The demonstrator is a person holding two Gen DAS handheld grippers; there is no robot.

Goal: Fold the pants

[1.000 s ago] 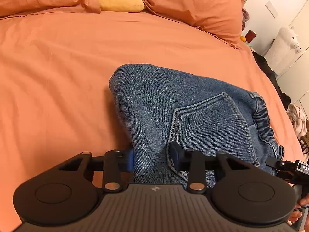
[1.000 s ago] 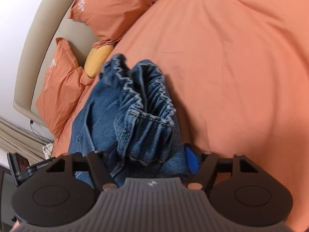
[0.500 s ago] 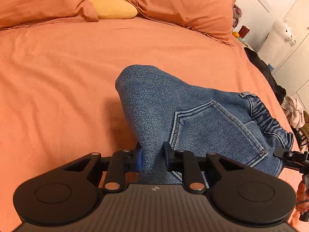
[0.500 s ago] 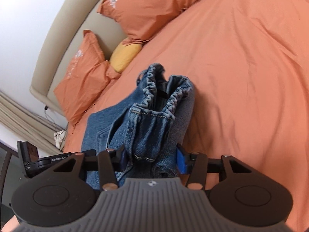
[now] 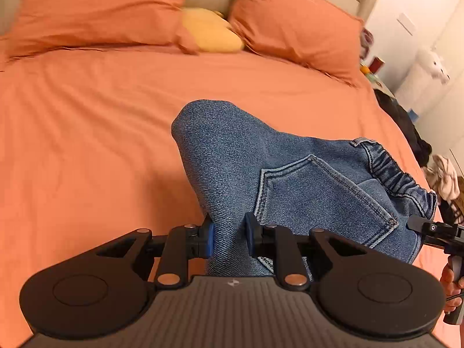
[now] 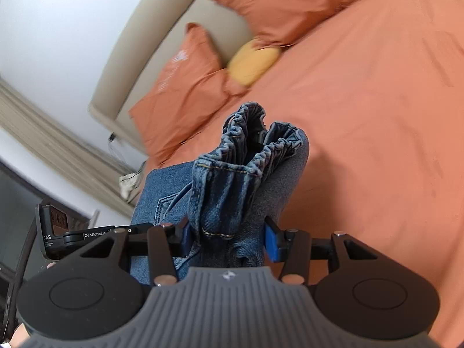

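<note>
Folded blue denim pants (image 5: 290, 179) hang lifted over the orange bed (image 5: 87, 130), back pocket facing up and elastic waistband at the right. My left gripper (image 5: 229, 237) is shut on the folded leg edge, its blue pads pinching the cloth. In the right wrist view the bunched waistband end of the pants (image 6: 237, 174) stands up between the blue pads of my right gripper (image 6: 230, 239), which is shut on that thick wad. The right gripper's tip (image 5: 429, 229) and a hand show at the left wrist view's right edge.
Orange pillows (image 5: 95, 8) and a yellow cushion (image 5: 211, 32) lie against the beige headboard (image 6: 162, 37). Beside the bed on the right are dark clothes (image 5: 406, 127), a white plush toy (image 5: 435, 66) and a wall.
Both grippers closed on the denim and rose with it. The pants have come up off the sheet, and the pillows and headboard have come further into both views.
</note>
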